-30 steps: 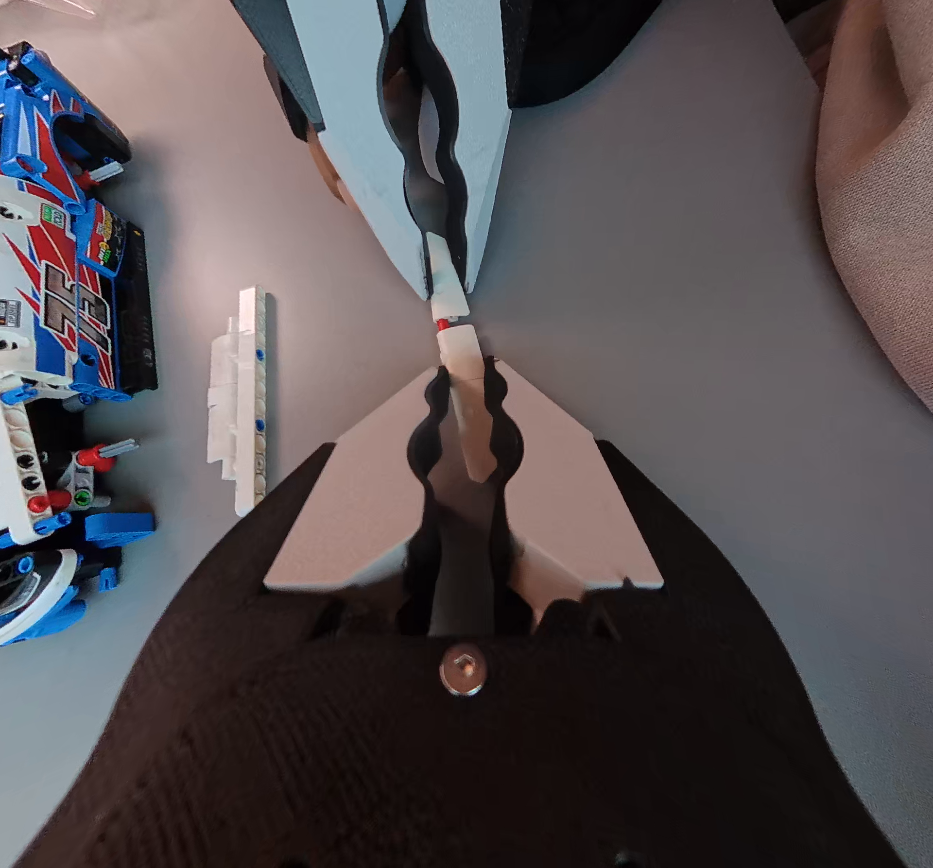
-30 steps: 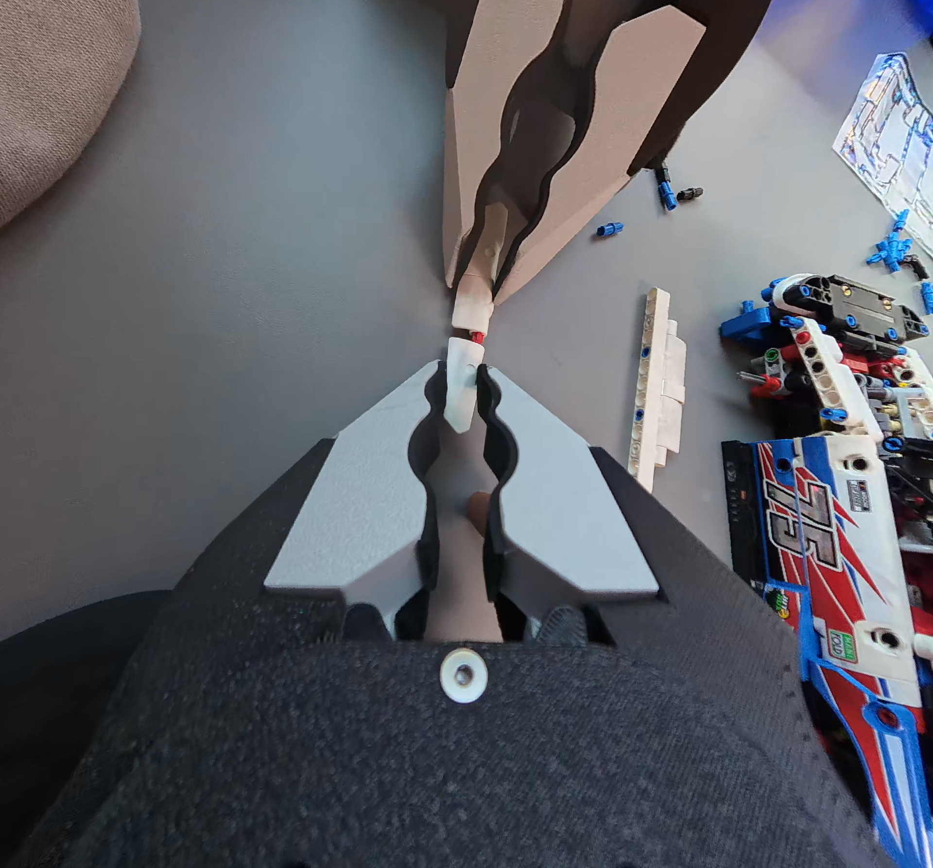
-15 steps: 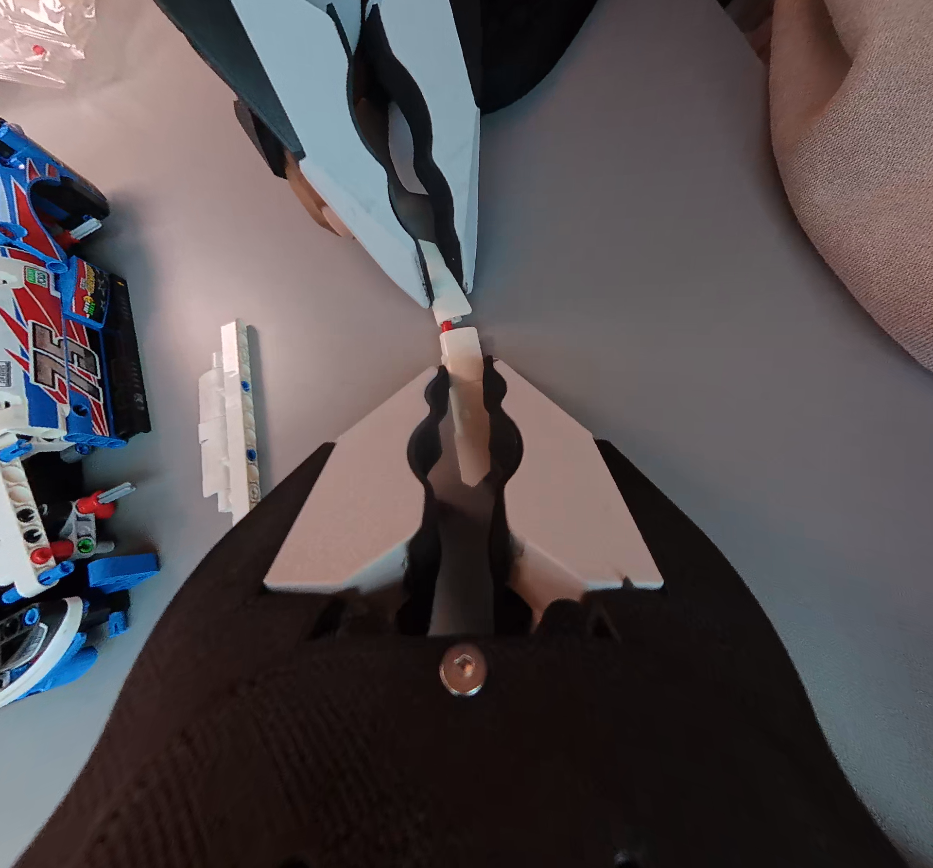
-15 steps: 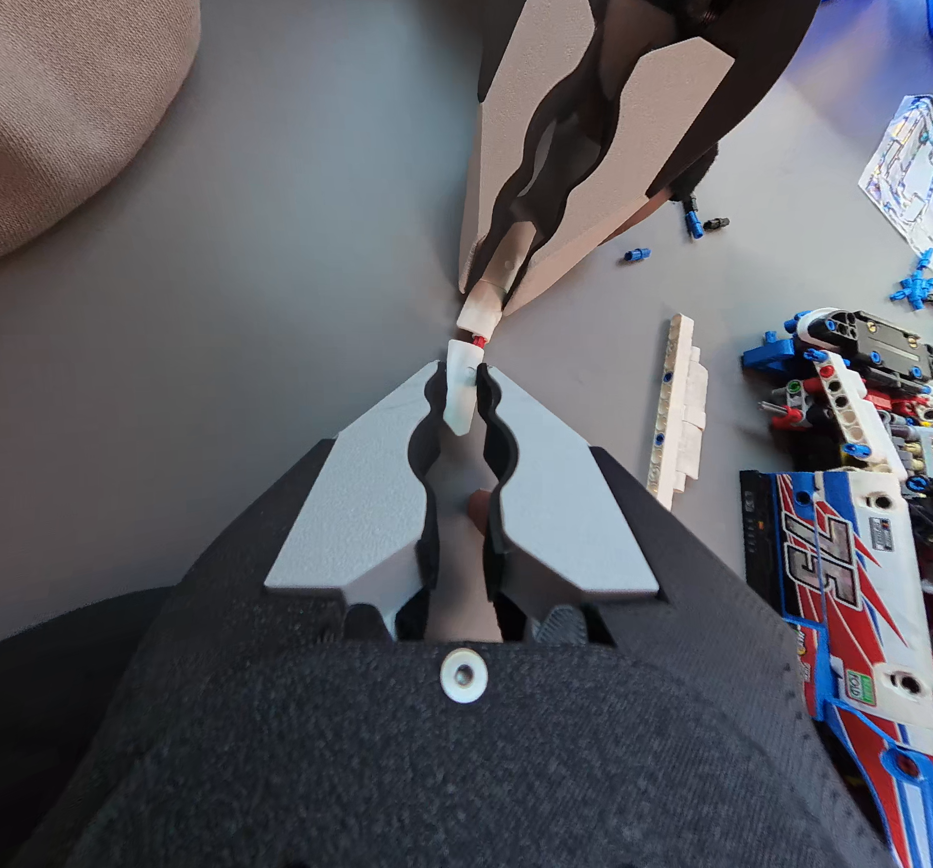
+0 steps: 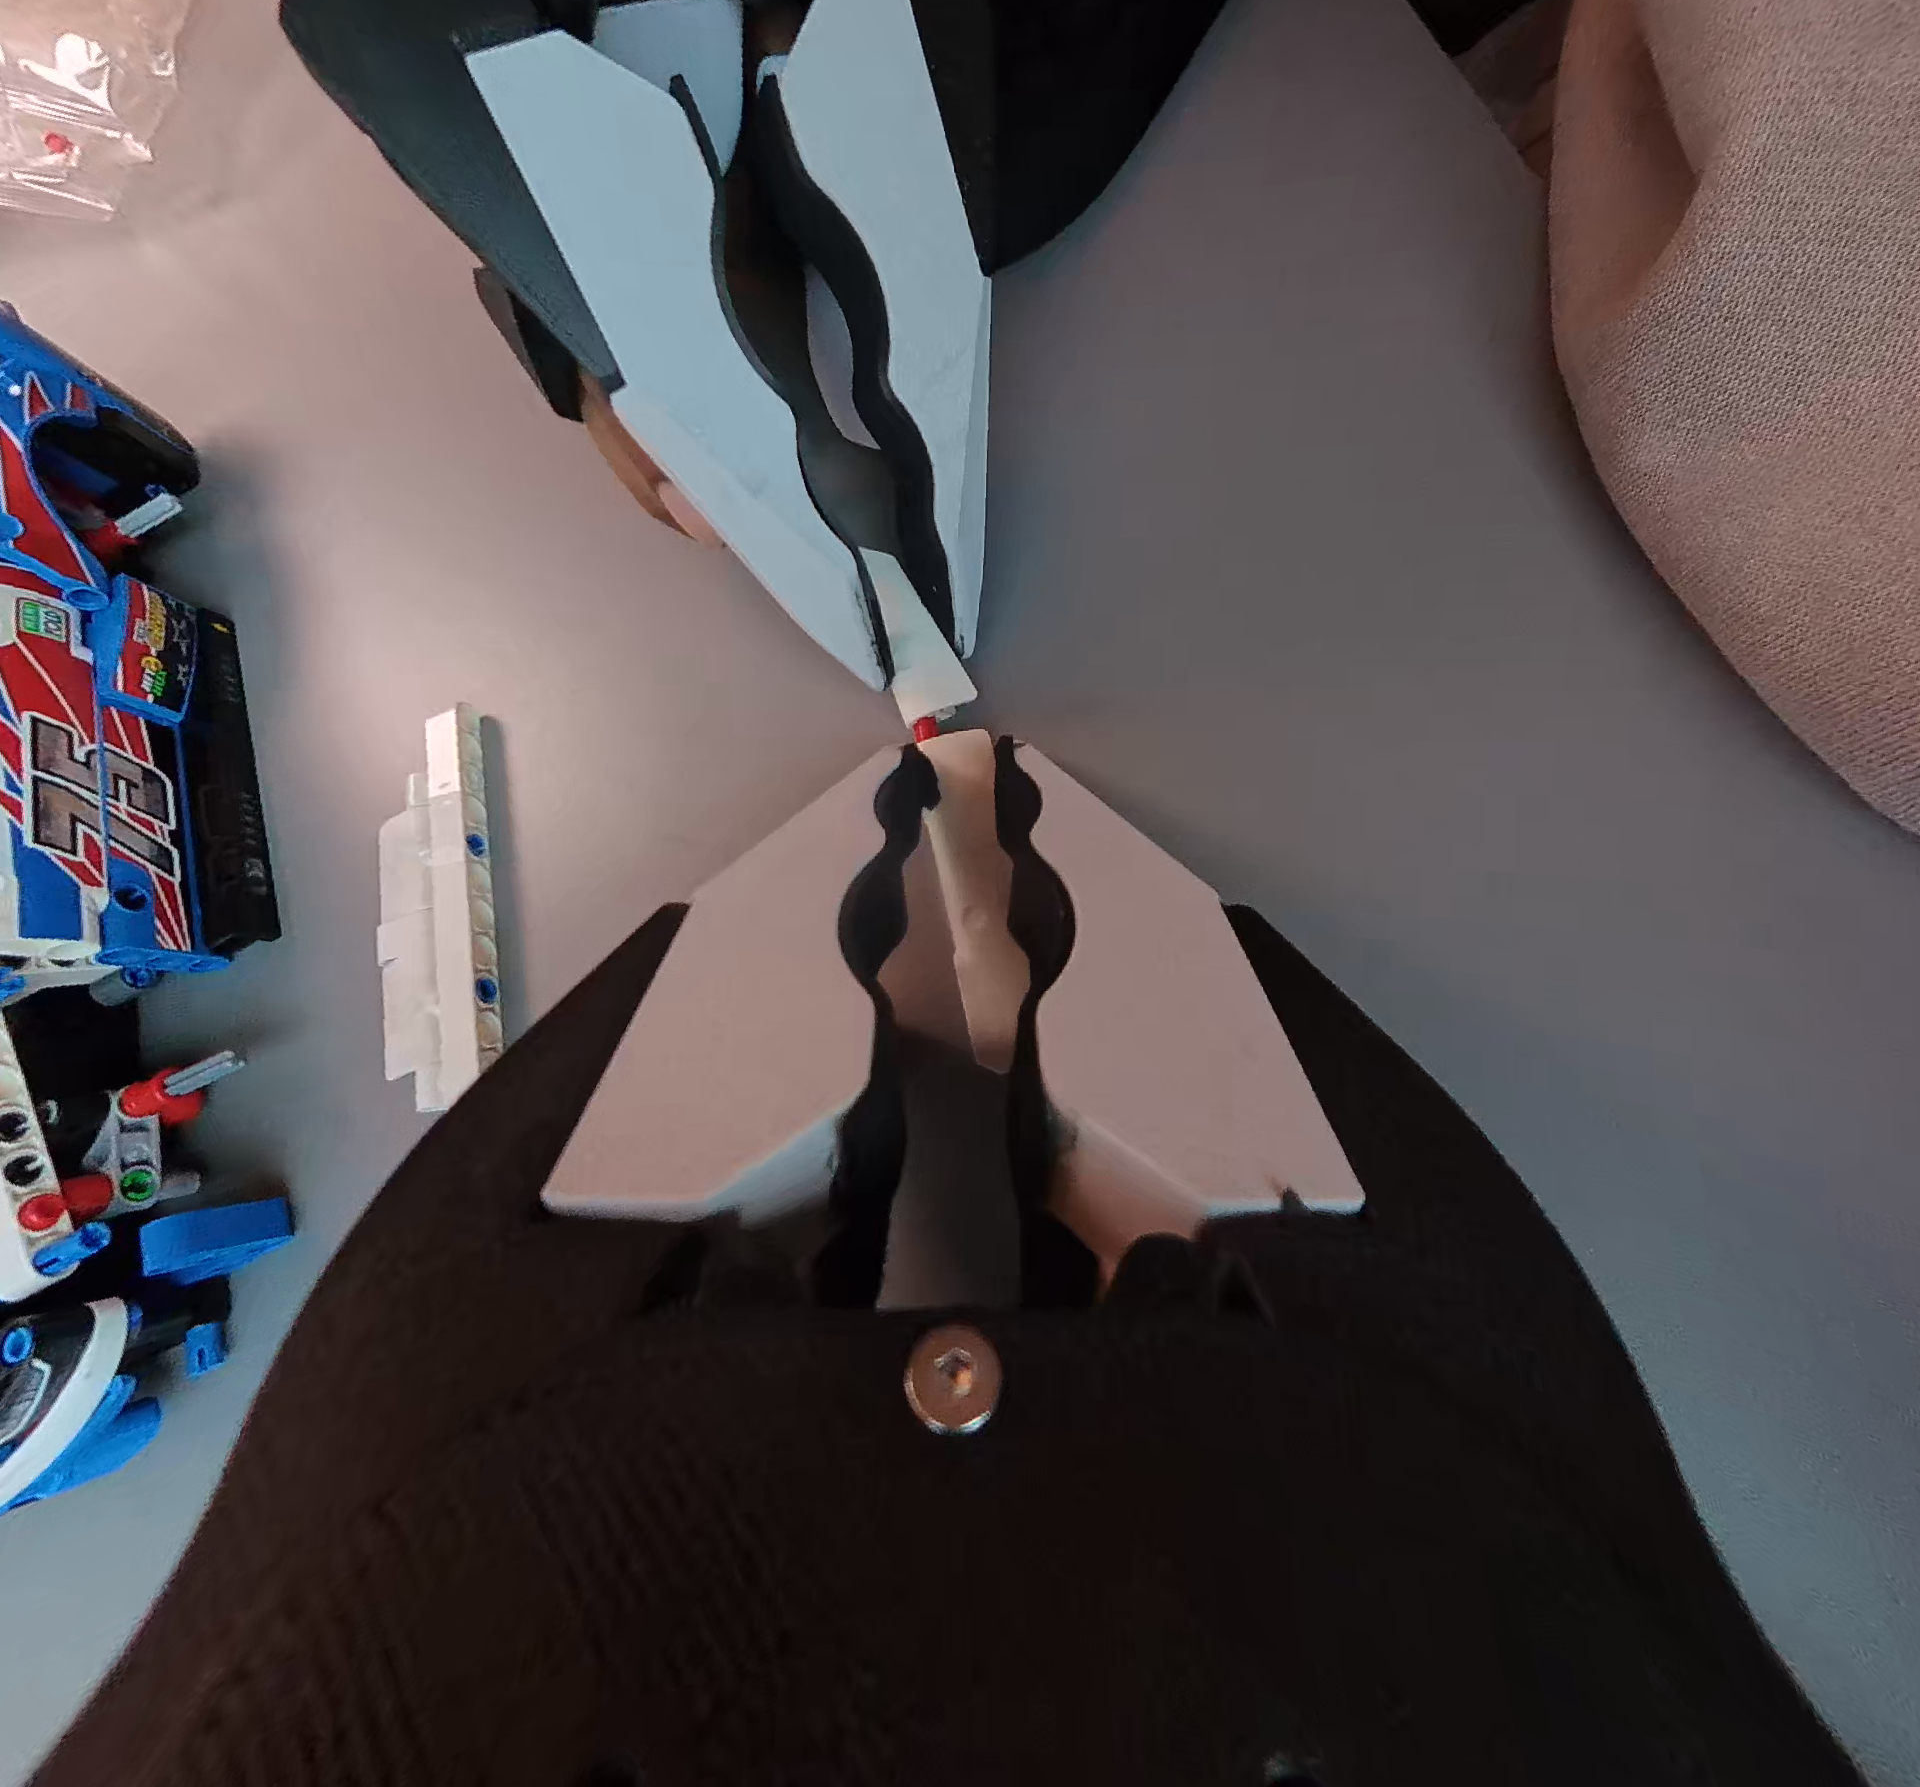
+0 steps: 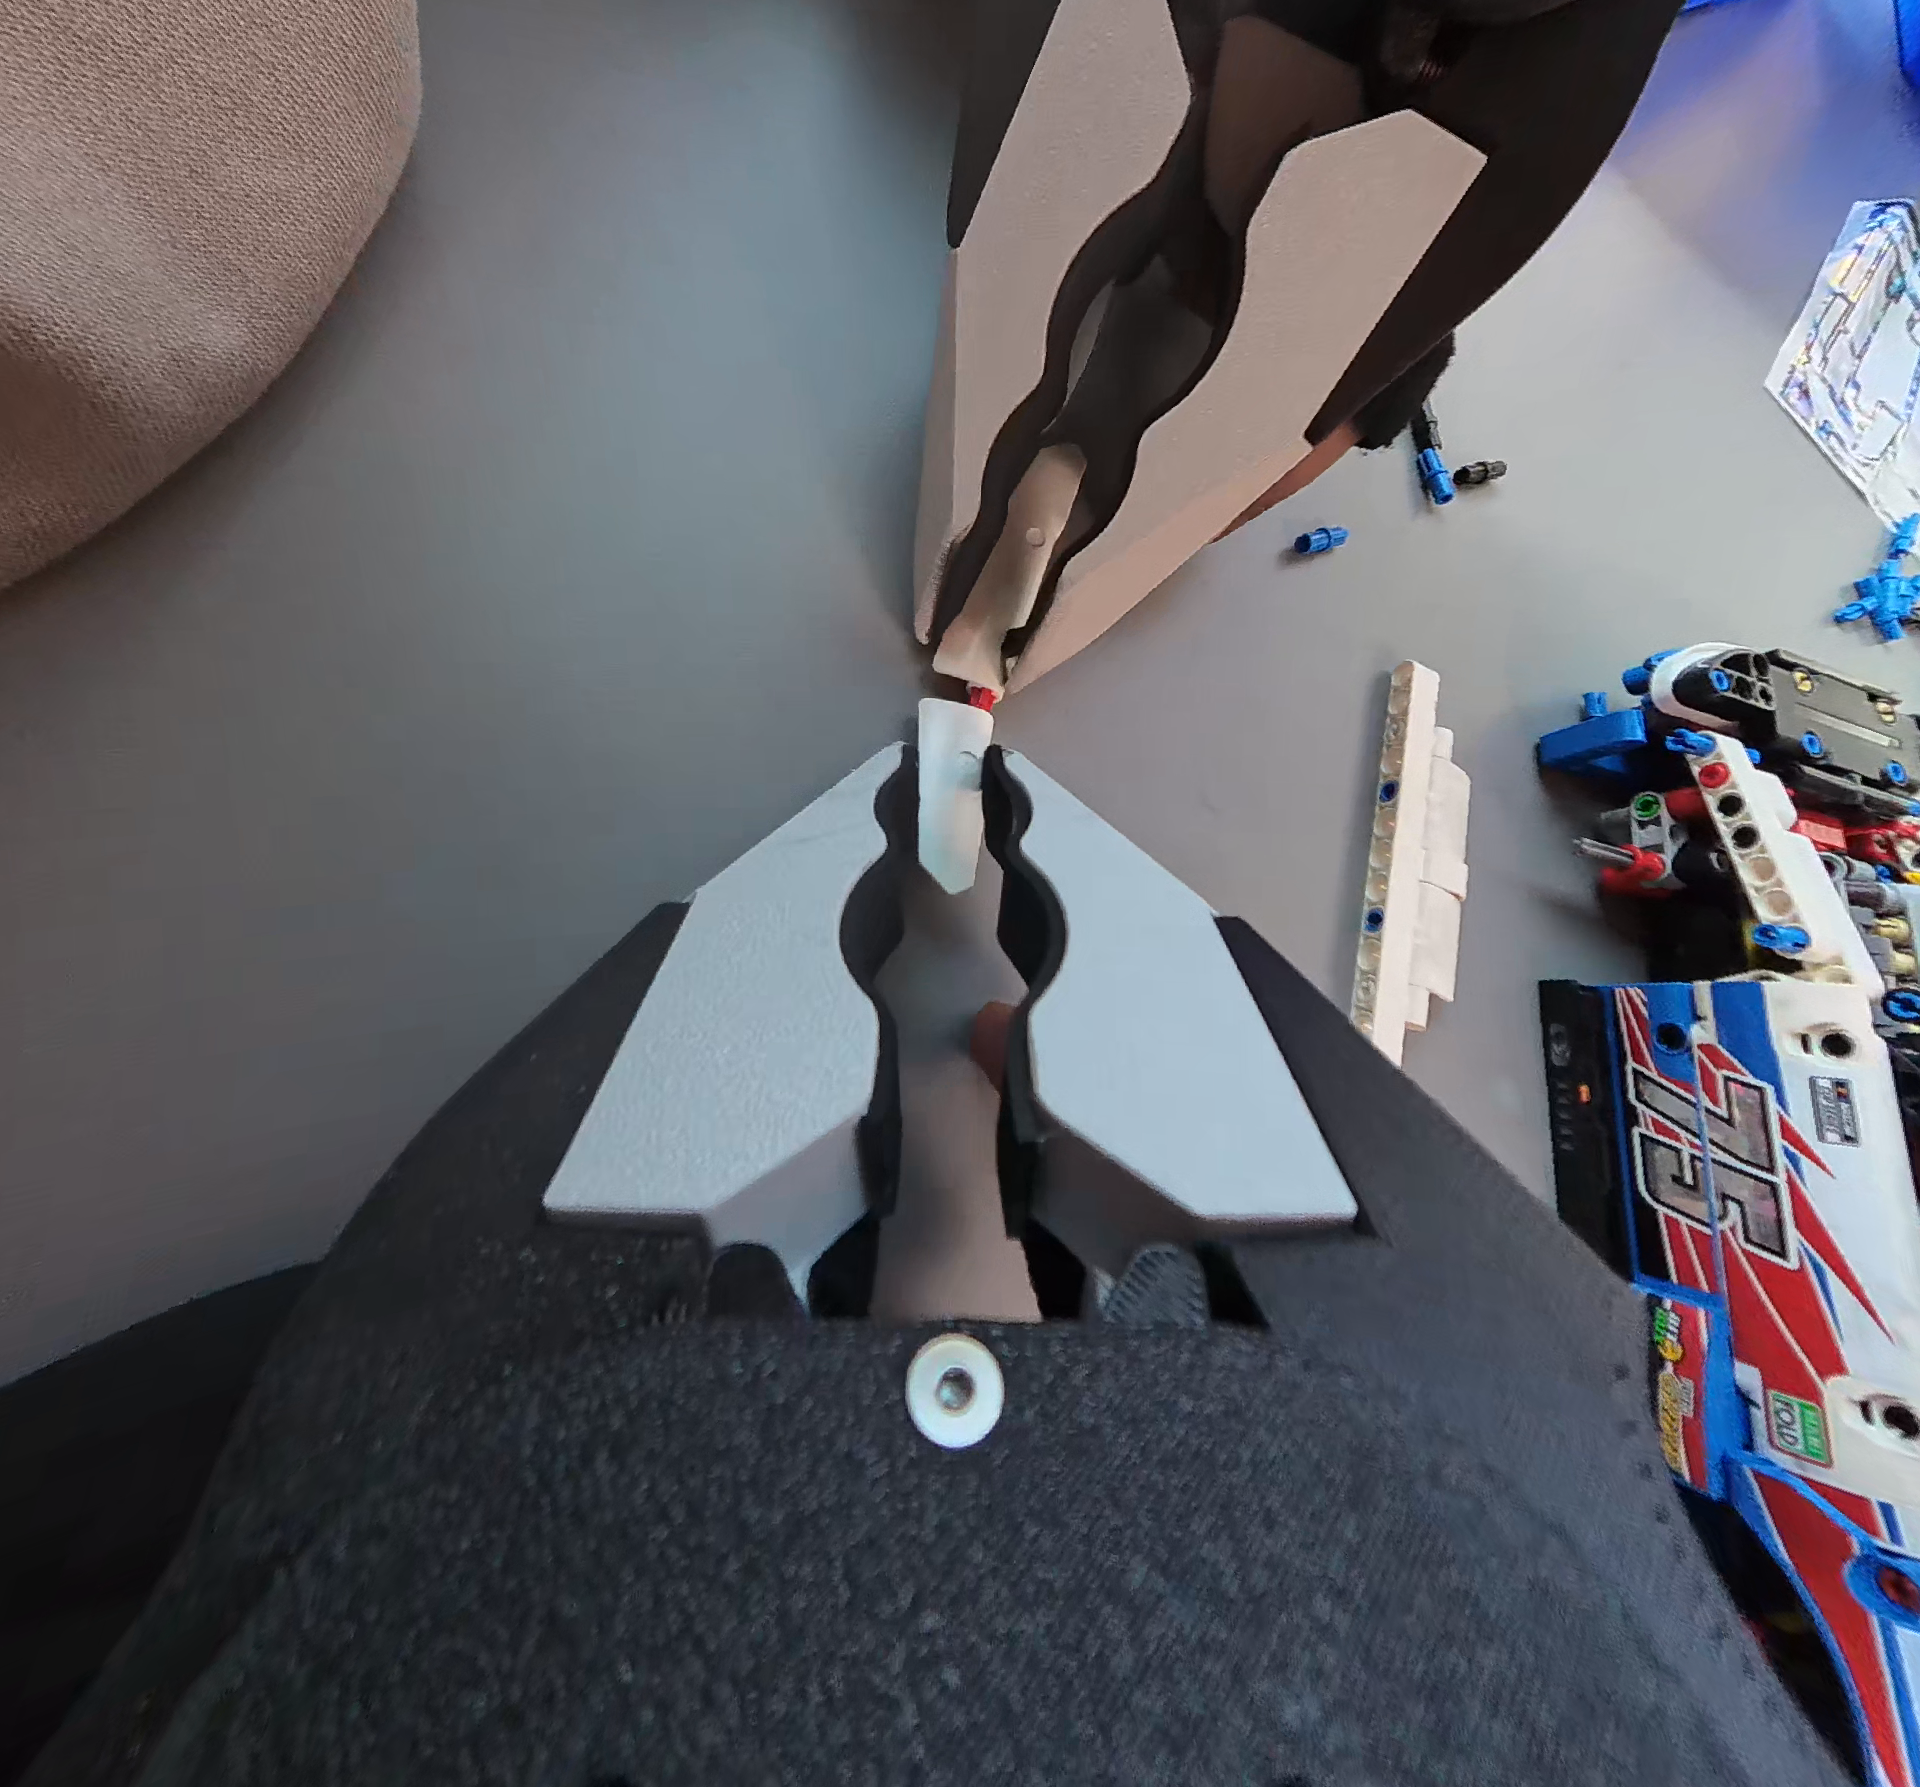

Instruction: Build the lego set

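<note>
My left gripper [image 5: 956, 755] is shut on a white Lego panel piece [image 5: 971, 896] that sits tilted between its pads. My right gripper [image 6: 948, 755] is shut on a second white Lego piece [image 6: 951, 802]. The two grippers face each other tip to tip above the grey table [image 5: 1299, 802]. A small red pin [image 5: 923, 727] shows in the narrow gap between the two pieces, also in the right wrist view [image 6: 979, 695]. The right gripper [image 5: 925, 667] comes in from the top of the left wrist view. The left gripper [image 6: 971, 662] comes in from the top of the right wrist view.
A white beam assembly [image 6: 1408, 854] lies on the table beside a blue, white and red race car build [image 6: 1766, 1114]. Loose blue pins [image 6: 1320, 540], a sticker sheet [image 6: 1860, 366] and a clear plastic bag [image 5: 83, 23] lie farther off. A beige cushion [image 5: 1766, 387] borders the table. Only a small space, under 4 cm, lies between the two pairs of fingers.
Both grippers have turned a little while staying tip to tip. The white piece in my left gripper now sits more tilted and farther back. The red pin still shows between the pieces.
</note>
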`<state>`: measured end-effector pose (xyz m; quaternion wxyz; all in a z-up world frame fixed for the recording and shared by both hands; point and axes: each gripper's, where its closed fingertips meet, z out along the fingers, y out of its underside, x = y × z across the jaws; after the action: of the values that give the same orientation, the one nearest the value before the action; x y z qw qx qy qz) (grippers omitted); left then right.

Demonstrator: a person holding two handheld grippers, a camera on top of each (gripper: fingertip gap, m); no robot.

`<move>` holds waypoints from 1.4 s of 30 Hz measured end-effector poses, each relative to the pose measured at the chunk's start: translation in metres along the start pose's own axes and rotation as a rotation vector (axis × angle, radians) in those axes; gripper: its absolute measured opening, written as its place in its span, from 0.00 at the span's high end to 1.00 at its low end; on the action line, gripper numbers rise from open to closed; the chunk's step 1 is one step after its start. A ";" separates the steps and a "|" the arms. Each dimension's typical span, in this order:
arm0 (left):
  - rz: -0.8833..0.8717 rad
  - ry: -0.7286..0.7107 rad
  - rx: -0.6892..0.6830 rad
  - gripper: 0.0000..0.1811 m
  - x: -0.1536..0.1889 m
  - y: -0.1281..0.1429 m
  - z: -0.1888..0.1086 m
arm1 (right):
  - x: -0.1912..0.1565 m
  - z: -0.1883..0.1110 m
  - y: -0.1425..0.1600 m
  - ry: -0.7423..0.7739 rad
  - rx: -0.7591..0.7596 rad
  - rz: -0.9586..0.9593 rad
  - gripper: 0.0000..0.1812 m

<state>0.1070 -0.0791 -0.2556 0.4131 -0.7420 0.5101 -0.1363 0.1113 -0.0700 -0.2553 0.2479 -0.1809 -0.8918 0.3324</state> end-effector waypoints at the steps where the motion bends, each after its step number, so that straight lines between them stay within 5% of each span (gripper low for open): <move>1: -0.004 -0.005 0.000 0.93 -0.001 0.000 0.000 | 0.001 0.000 0.001 0.009 -0.002 -0.001 0.95; 9: -0.198 -0.010 0.028 0.81 -0.015 0.003 -0.009 | 0.011 -0.007 -0.003 0.085 0.053 -0.028 0.94; 17: -0.221 -0.022 0.008 0.92 -0.012 0.008 -0.012 | 0.019 -0.013 -0.009 0.147 0.089 -0.025 0.95; 33: -0.235 -0.058 0.123 0.93 -0.020 -0.006 -0.021 | 0.027 -0.026 -0.028 0.187 0.262 0.071 0.95; 36: -0.250 -0.063 0.223 0.93 -0.023 -0.029 -0.024 | 0.019 -0.019 -0.053 0.171 0.335 0.032 1.00; 38: -0.132 -0.108 0.137 0.92 -0.025 -0.025 -0.015 | 0.023 -0.018 -0.053 0.196 0.300 0.003 1.00; 42: -0.189 -0.111 0.149 0.92 -0.031 -0.019 -0.020 | 0.036 -0.036 -0.042 0.226 0.322 0.062 1.00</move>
<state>0.0936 -0.0591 -0.2221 0.4799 -0.7604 0.4028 -0.1711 0.0960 -0.0643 -0.1912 0.3619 -0.2026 -0.7877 0.4556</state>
